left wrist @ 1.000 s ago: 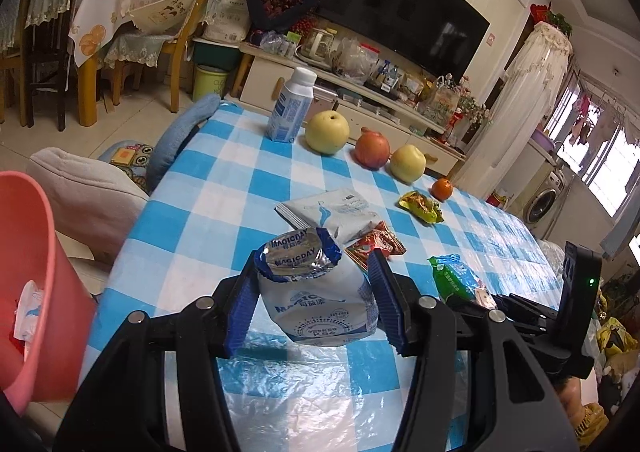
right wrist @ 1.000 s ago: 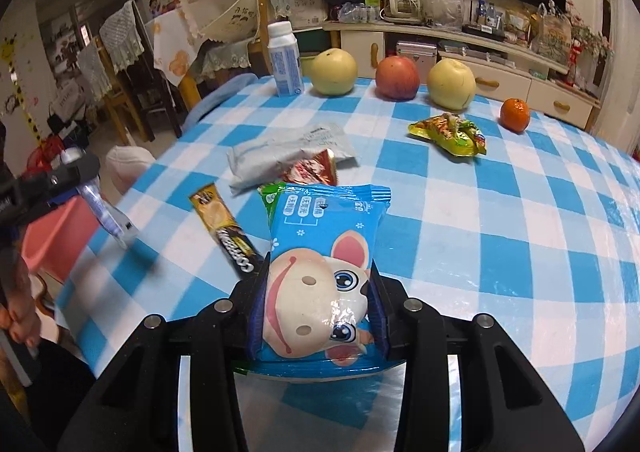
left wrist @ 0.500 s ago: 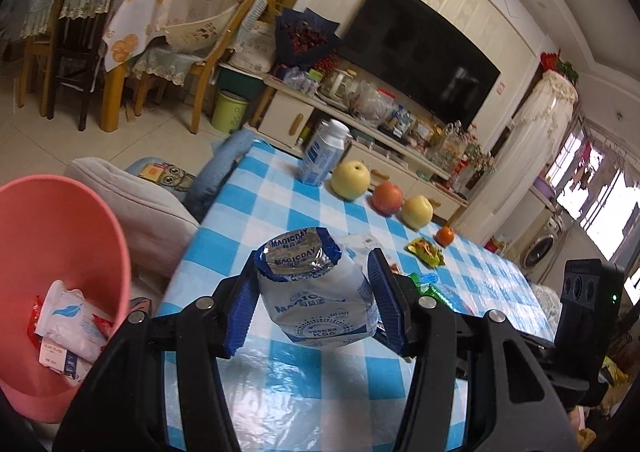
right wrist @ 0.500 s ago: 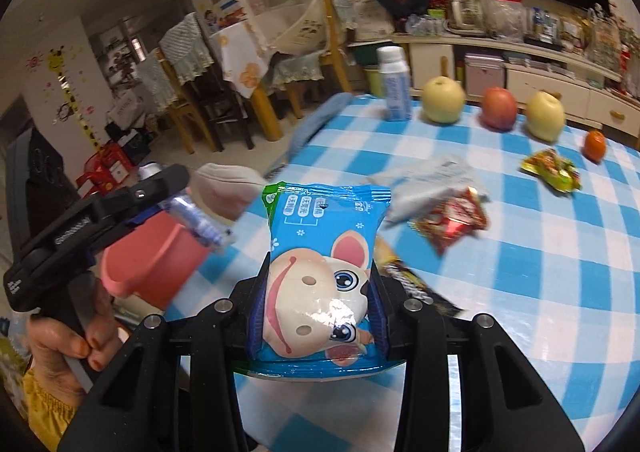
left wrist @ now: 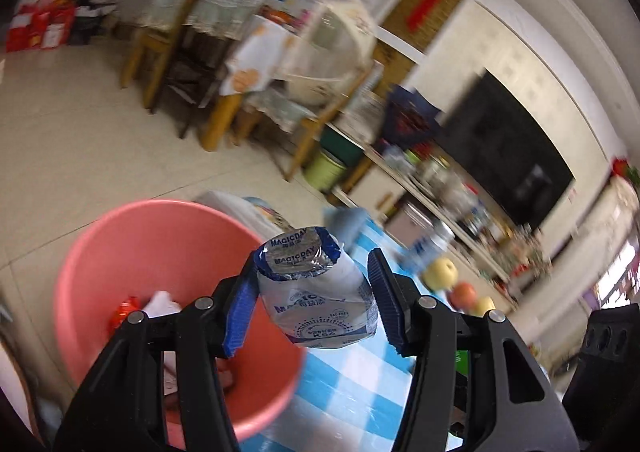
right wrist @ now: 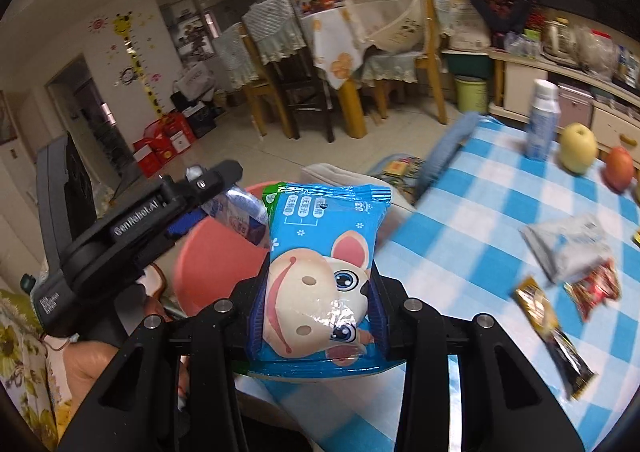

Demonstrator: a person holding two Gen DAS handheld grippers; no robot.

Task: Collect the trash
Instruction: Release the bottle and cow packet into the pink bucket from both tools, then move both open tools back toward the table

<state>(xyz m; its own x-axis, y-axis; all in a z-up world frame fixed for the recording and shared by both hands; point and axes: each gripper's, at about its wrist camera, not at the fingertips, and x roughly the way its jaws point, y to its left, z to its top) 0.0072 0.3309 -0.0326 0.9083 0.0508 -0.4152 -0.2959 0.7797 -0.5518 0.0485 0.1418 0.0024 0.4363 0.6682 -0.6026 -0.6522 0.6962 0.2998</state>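
over the round pink plastic bin (left wrist: 120,252) beside the blue-checked table (right wrist: 480,212), the left gripper (left wrist: 312,292) pinches a crumpled, feather-light silver-blue foil pouch (left wrist: 316,292) by its soft sides, while the right gripper (right wrist: 320,288) clamps a slick, puffy blue cartoon-mouse snack packet (right wrist: 320,252) at its lower body.

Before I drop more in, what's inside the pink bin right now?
Inside the pink bin a red wrapper and some white packaging show. The rest of its bottom is hidden behind the left gripper and its yogurt pouch.

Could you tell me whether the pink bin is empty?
No, the pink bin already holds a red wrapper and white trash.
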